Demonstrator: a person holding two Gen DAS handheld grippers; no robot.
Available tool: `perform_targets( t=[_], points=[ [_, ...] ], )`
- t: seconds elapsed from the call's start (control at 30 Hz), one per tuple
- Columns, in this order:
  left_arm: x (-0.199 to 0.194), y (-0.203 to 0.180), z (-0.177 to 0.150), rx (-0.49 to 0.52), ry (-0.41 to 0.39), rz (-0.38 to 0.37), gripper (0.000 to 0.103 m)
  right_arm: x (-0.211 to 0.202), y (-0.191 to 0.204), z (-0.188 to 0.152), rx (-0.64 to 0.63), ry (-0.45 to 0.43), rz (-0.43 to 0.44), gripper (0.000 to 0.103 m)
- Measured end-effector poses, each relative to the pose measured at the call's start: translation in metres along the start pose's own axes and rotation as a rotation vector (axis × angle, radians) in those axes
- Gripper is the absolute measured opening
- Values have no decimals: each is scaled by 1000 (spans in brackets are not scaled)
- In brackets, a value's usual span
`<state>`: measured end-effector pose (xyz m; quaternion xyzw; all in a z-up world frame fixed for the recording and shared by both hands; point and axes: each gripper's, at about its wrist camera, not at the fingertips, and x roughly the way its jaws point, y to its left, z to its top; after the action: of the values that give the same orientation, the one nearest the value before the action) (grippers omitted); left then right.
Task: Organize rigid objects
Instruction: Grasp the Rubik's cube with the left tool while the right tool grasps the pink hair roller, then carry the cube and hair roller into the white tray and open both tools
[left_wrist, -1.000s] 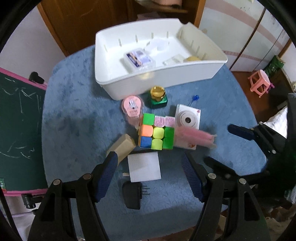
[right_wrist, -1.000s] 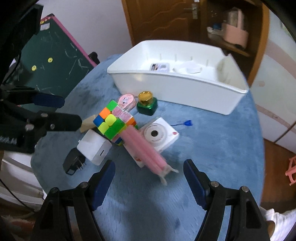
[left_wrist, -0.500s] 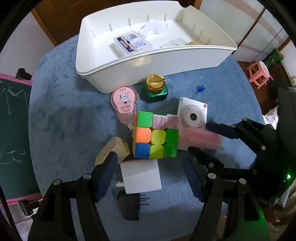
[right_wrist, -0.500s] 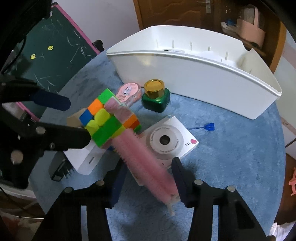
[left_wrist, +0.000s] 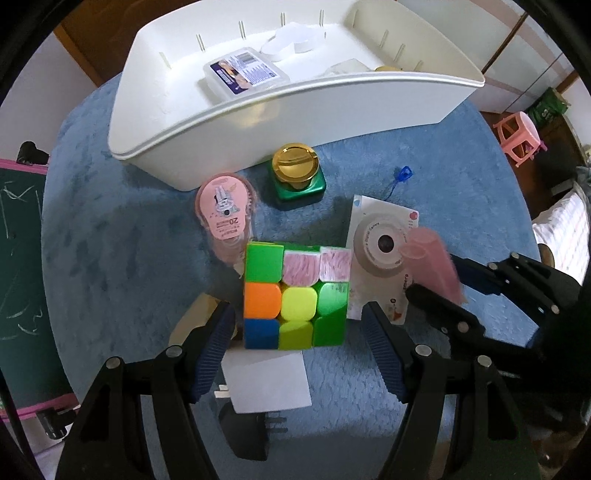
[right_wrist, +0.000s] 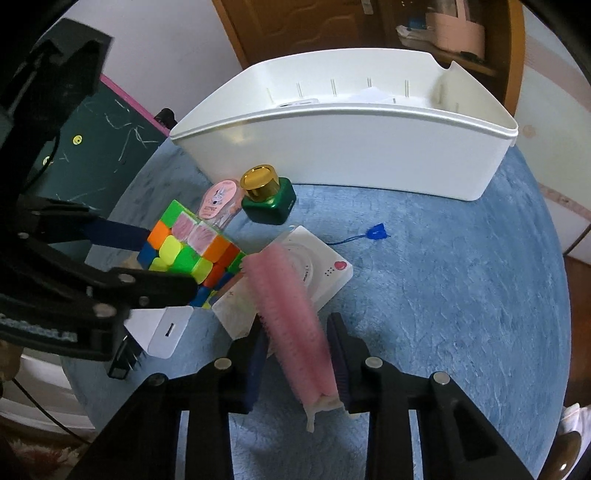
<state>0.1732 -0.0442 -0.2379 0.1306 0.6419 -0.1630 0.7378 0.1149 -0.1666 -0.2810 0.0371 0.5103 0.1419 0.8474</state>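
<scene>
Right gripper (right_wrist: 297, 354) jaws have just been closing and now sit narrow around the pink bristly hair roller (right_wrist: 288, 317), pads against its sides near the lower end. Roller is tilted, its far end lying over the white toy camera (right_wrist: 325, 269), its plastic tip poking out below the jaws. In the left wrist view the same roller (left_wrist: 436, 262) shows blurred at the camera's (left_wrist: 384, 251) right edge.

Left gripper (left_wrist: 299, 339) points down with jaws wide, straddling the speed cube (left_wrist: 295, 295) without touching it that I can see; blue pads stand either side of the cube's lower rows. Cube has two pink fuzzy-looking squares on top, and leans on other items. In the right wrist view the left gripper's fingers (right_wrist: 122, 236) flank the cube (right_wrist: 188, 251).

Just below the cube: white charger block (left_wrist: 266, 380), and a black plug adapter (left_wrist: 251, 435) beside it. A tan block (left_wrist: 192, 317) is partly hidden behind the left pad. Above the cube: pink rabbit-print case (left_wrist: 223, 206), green bottle with gold cap (left_wrist: 297, 177), small blue tag on a string (left_wrist: 402, 173).

All on a blue fuzzy-covered table (left_wrist: 110, 229). White plastic bin (left_wrist: 295, 99) stands at the far side, holding a labelled clear box (left_wrist: 243, 75) and some white items.
</scene>
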Motion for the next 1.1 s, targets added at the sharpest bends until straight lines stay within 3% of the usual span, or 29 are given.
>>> perform_targets(
  t=[0.17,0.23,0.63,1.0,1.1],
  points=[
    [10,1,3,-23,-3,38,74,-1,1,-1,7,-1,-4,32],
    [13,2,5,-38,-7,46,69,-1,1,-2,12,-1,-5,32],
    [17,4,-3,-64,-44,31,63,-7,9,-1,8,6,3,28],
    [-41,-6,-24,-11,-168,16,63,-47,25,3,-21,-49,17,27],
    [-71,-9,-15,-11,-212,17,63,-60,27,7,-14,-62,26,27]
  ],
)
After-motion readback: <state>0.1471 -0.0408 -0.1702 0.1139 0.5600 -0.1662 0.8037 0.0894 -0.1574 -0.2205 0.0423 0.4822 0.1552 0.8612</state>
